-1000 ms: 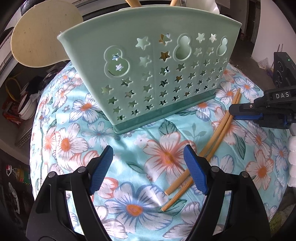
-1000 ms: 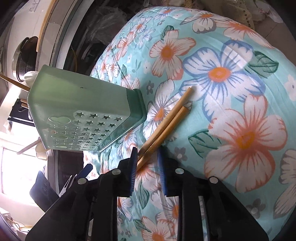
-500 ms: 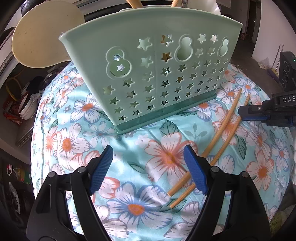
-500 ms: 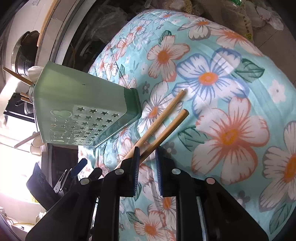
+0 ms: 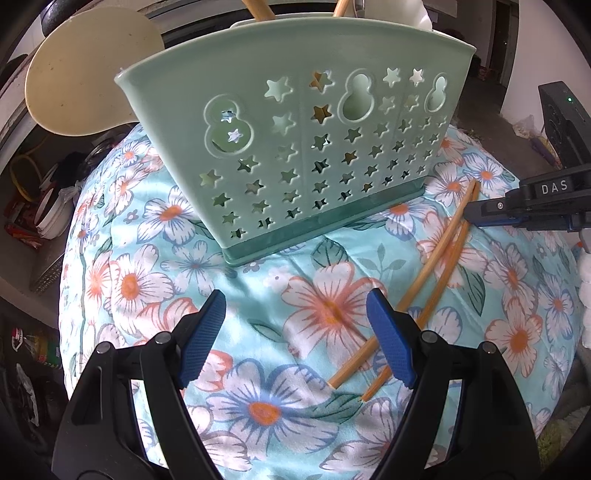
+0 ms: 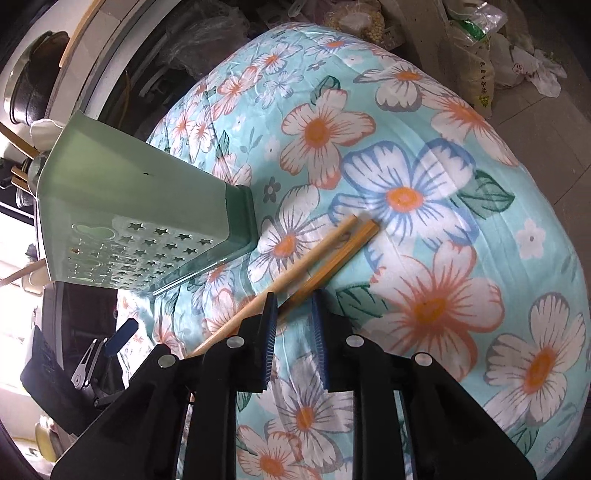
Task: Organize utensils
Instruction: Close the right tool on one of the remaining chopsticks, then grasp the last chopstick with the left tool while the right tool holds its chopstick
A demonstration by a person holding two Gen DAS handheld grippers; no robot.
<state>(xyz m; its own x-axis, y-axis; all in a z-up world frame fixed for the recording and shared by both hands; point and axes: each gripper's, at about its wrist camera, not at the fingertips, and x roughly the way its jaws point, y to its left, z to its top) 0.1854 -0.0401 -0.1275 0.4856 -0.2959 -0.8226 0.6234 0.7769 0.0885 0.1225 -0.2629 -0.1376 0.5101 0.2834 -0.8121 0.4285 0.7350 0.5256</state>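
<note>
Item: pair of bamboo chopsticks [image 5: 439, 258], lying on the floral cloth [image 5: 258, 266] just right of the green star-punched holder [image 5: 314, 147], thick ends far, thin tips near.

Handling, as judged: light, stiff, smooth and round enough to roll or splay apart; best taken near the thick ends, both sticks together, square across the pads.

Right gripper [image 6: 293, 325]: fingers a narrow gap apart, one stick lying between them, the other crossing outside the left finger; whether the pads press on the stick cannot be told.

Left gripper [image 5: 295, 332]: fingers wide apart, nothing between them, hovering near the holder's front.

Holder contents: wooden handles [image 5: 258, 9] and a pale spatula [image 5: 88, 70] standing inside.
</note>
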